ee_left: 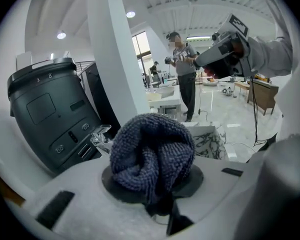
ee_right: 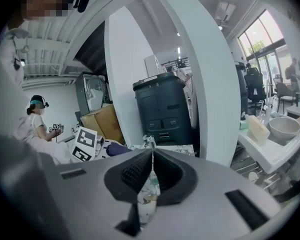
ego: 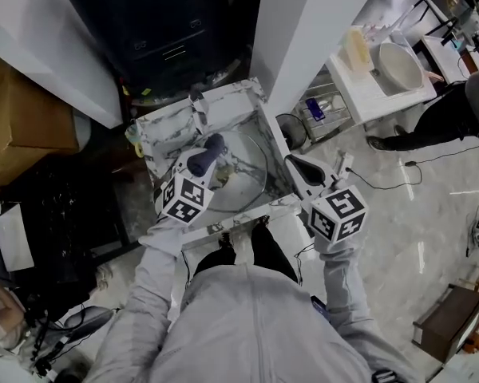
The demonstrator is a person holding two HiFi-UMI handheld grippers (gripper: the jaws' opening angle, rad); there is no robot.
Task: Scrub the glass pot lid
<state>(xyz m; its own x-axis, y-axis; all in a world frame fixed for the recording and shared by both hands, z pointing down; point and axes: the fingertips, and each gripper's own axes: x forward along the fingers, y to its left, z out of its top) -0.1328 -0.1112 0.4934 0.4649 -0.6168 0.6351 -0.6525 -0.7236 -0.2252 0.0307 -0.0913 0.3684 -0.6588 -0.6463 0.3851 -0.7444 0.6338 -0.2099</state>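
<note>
Head view shows the round clear glass pot lid [ego: 242,174] lying flat in the white marble-patterned sink basin [ego: 231,98]; I cannot tell whether the basin holds water. The left gripper [ego: 208,155] is clenched on a bunched dark blue-grey terry cloth [ee_left: 152,151], held over the lid's near-left edge. The right gripper [ee_right: 151,176] is closed and empty, beside the basin. The lid is probably rigid, slick and breakable, so it is best steadied at the rim or knob, though no knob is discernible.
</note>
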